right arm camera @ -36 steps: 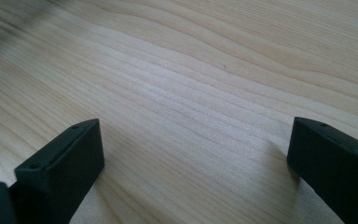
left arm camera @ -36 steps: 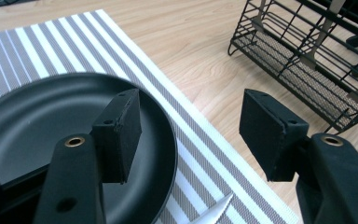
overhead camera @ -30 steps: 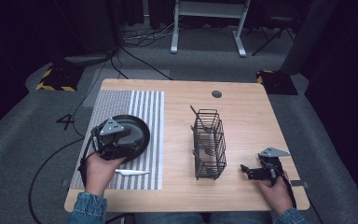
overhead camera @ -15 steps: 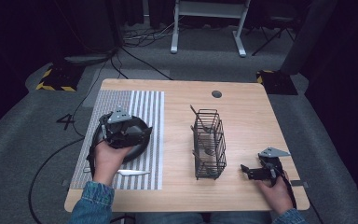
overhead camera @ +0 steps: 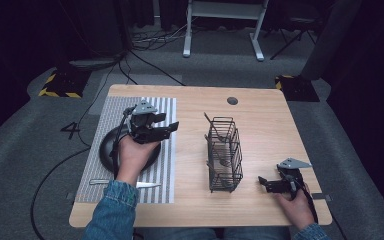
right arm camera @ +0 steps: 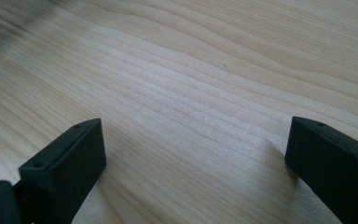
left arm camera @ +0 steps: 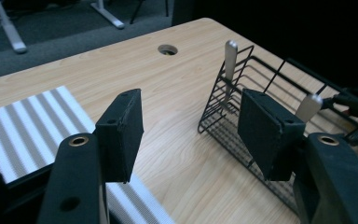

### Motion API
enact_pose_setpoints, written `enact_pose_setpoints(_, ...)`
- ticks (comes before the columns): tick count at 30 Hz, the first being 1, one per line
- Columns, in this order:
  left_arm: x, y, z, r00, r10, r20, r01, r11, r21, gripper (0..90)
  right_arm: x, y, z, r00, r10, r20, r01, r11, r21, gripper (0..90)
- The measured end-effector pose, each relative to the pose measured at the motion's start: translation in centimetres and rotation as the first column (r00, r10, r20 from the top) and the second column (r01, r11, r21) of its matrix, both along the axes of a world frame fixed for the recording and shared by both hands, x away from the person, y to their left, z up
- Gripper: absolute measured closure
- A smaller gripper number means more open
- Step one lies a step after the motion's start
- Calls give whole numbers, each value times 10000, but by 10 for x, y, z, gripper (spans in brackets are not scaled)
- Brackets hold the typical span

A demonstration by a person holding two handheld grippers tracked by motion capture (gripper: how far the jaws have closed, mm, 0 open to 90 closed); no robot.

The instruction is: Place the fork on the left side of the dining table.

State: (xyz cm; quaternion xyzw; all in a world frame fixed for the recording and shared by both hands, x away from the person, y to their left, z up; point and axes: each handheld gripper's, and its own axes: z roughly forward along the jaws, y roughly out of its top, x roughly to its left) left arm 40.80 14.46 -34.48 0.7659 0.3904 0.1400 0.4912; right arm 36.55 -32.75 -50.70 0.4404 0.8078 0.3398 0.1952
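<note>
- The left gripper (overhead camera: 171, 126) hangs over the inner edge of the striped mat (overhead camera: 107, 107) on the table's (overhead camera: 260, 112) left half. It points level toward the wire basket (overhead camera: 224, 152).
- Its jaws stand wide apart with nothing between them; they have just been closing a little. In the left gripper view the basket's near end shows past the right jaw.
- The basket is a black, open-topped wire cage, long and narrow. Its long axis runs from the table's near edge toward the far edge, around mid-table.
- Metal cutlery handles (left arm camera: 230, 56) lean upright in it, at the far end.
- The black round plate (overhead camera: 109, 147) lies on the mat under the left hand. A knife (overhead camera: 145, 185) lies flat at the mat's near edge.
- The right gripper (overhead camera: 263, 182) rests by the table's near right corner, released, bare wood between its jaws.
</note>
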Motion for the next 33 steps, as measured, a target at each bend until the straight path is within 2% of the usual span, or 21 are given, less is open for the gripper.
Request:
enact_pose_setpoints(4,11,-8,2,9999,-118,-88,116,9996,-242,408,0,0,0,10000,4,-2,-4,10000,8,50)
enact_pose_setpoints(11,28,-18,1,9995,-271,-148,267,9993,-274,406,0,0,0,10000,4,2,-4,10000,0,50)
enact_pose_setpoints(14,34,-22,0,9992,-367,-184,359,9985,-420,403,0,0,0,10000,2,2,-2,10000,0,50)
enact_pose_setpoints(18,41,-30,-1,9984,-534,-172,524,9972,-533,405,0,0,0,10000,2,-2,-2,10000,6,50)
enact_pose_setpoints(24,49,-44,-4,9964,-781,-318,767,9961,-424,409,0,0,0,10000,1,3,-1,10000,-1,50)
enact_pose_setpoints(33,61,-63,-9,9921,-1195,-390,1170,9913,-608,424,0,0,0,10000,4,5,-4,10000,-2,50)
